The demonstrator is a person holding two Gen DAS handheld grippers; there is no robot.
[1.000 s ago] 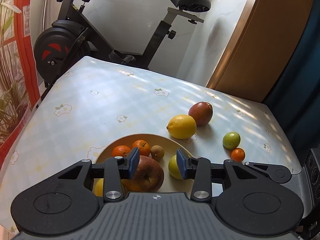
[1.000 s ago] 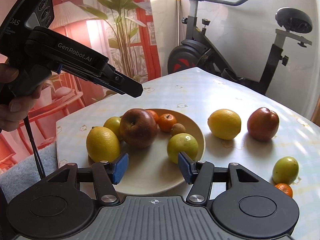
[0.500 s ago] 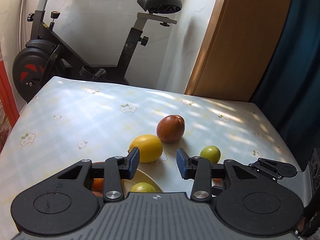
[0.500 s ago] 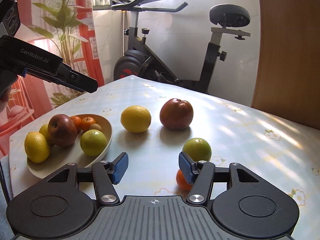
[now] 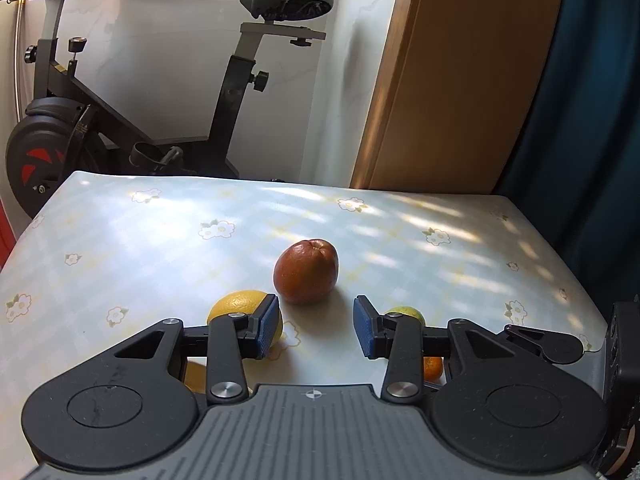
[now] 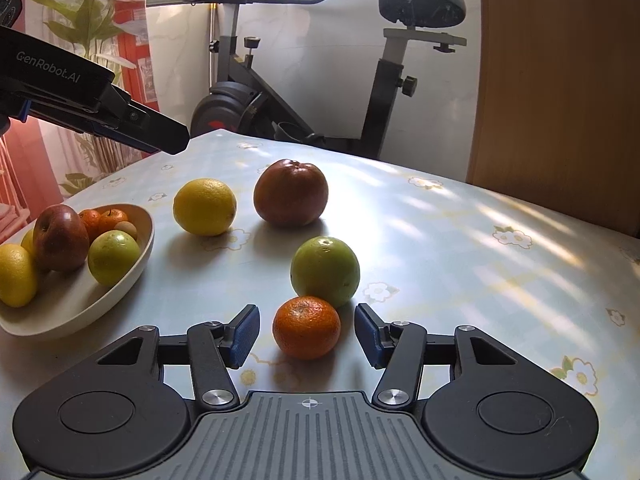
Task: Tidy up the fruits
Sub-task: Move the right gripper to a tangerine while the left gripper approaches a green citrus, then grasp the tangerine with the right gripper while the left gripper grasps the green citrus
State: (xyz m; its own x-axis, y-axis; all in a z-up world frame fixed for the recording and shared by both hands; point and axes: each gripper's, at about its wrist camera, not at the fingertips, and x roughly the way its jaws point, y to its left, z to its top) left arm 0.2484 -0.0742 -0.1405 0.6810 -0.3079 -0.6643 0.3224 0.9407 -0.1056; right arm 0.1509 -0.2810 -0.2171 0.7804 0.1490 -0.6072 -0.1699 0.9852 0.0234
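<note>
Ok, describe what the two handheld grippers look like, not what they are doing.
Both match: the right gripper and left gripper have black linkage arms with silver pivot screws, round black discs either side, a ribbed grey base with a crosshair mark, and blue textured pads. The left one's black side reads GenRobot.AI in pale letters.

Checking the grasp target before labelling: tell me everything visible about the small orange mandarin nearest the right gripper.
The small orange mandarin is round, slightly flattened, with dimpled glossy peel and a pale sunlit patch on top. It sits on the floral tablecloth, outside the cream bowl, directly in front of the larger green fruit; whether they touch is unclear. It lies between the fingers of the right gripper, whose jaws have just been closing, gaps still showing on both sides.
</note>
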